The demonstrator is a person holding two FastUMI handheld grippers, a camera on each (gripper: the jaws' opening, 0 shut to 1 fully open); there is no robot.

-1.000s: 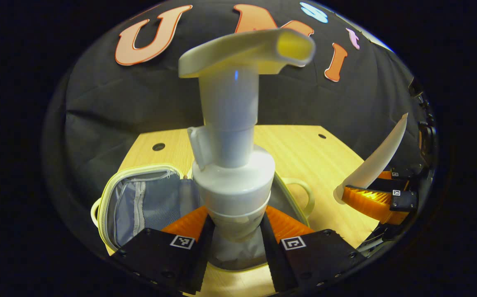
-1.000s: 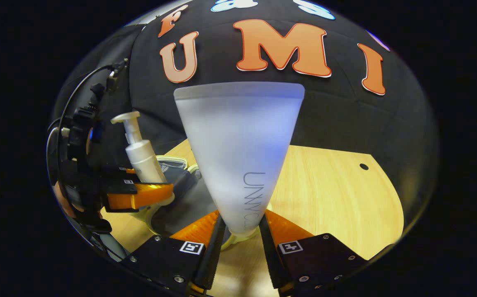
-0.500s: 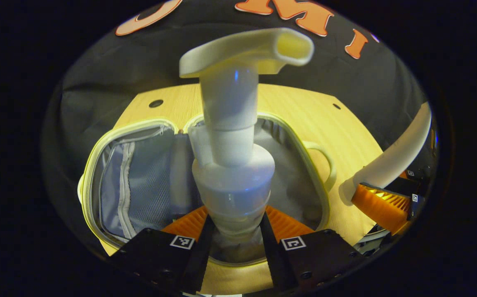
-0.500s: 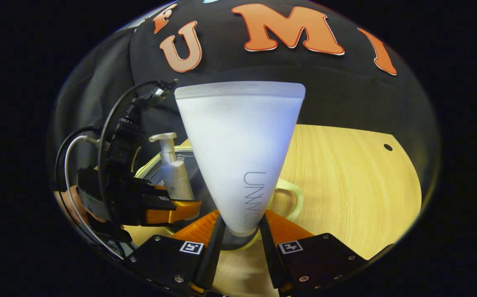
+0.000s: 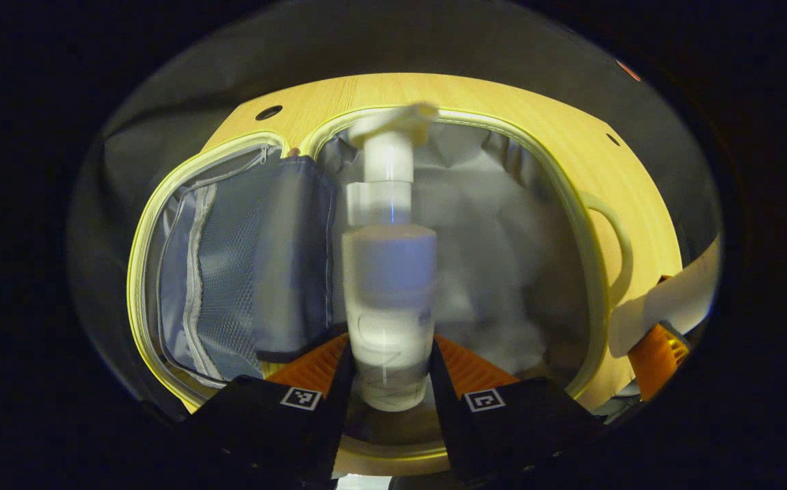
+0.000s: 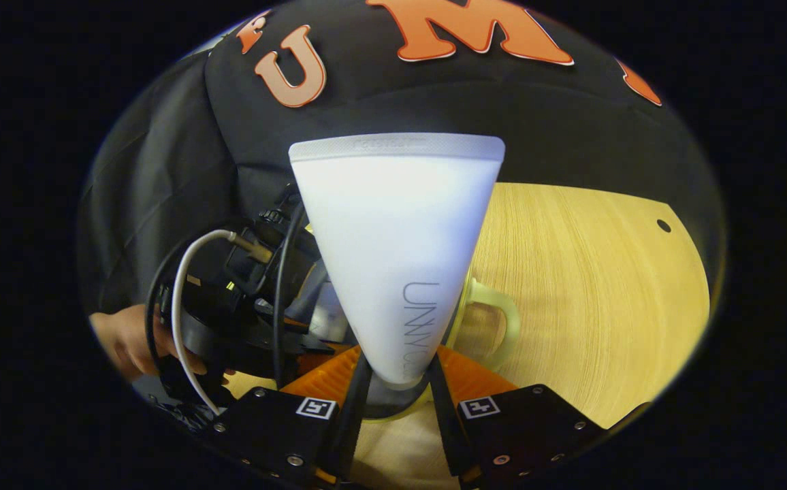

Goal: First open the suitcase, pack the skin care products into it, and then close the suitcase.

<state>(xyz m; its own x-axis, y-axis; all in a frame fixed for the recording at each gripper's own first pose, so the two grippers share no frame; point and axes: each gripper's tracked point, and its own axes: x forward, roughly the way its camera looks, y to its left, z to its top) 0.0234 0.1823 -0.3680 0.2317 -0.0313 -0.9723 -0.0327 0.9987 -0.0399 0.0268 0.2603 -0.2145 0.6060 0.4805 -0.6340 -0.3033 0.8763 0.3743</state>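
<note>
The small suitcase (image 5: pixel 140 238) lies open on the table, pale yellow rim, grey lining, a mesh pocket (image 5: pixel 223 272) in its left half. My left gripper (image 5: pixel 390 371) points down into the right half. The white pump bottle (image 5: pixel 388 272), blurred, has its base between the two fingers, which touch both sides. My right gripper (image 6: pixel 397 381) is shut on the cap end of a white tube (image 6: pixel 397 224), held upright beside the suitcase's handle (image 6: pixel 495 320). In the left gripper view that tube (image 5: pixel 672 299) and the right gripper (image 5: pixel 659 354) sit at the right edge.
The wooden table (image 6: pixel 604 292) stretches bare to the right of the suitcase, with a small hole (image 6: pixel 663 225) near its far edge. In the right gripper view the left gripper's body and cables (image 6: pixel 244 320) and a hand (image 6: pixel 121 340) are at the left.
The left gripper tipped down over the open suitcase, and the pump bottle slid outward, so only its base stays between the fingers. The right gripper with the tube came nearer the suitcase.
</note>
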